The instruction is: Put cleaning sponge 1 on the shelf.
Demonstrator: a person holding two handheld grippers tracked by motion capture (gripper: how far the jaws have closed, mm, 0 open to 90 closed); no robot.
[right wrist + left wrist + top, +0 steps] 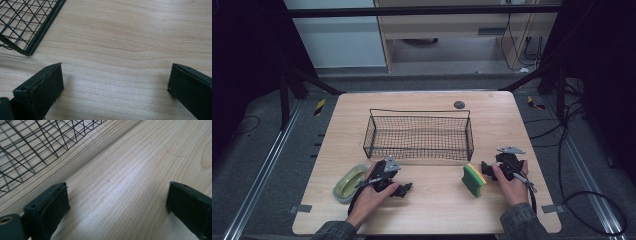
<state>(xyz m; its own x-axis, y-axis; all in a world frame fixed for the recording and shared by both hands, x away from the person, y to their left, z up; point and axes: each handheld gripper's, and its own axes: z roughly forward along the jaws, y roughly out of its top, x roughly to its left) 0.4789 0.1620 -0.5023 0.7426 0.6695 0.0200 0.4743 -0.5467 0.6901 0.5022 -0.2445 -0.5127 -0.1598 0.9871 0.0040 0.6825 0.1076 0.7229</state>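
Pale wood-grain table (432,200) with a soft sheen, black wire-mesh basket (419,135), seemingly glossy green dish (350,182).

the wire basket (30,147) runs off both gripper views' edges.

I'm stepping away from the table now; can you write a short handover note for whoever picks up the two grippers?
Left gripper: open, empty, resting on the table beside the green dish.
Right gripper: open, empty, just right of the green-and-yellow sponge.
Wire basket: at the middle of the table, nothing in it.
Done: nothing moved into the basket.
Left: probably the dish and the sponge both go into the basket.
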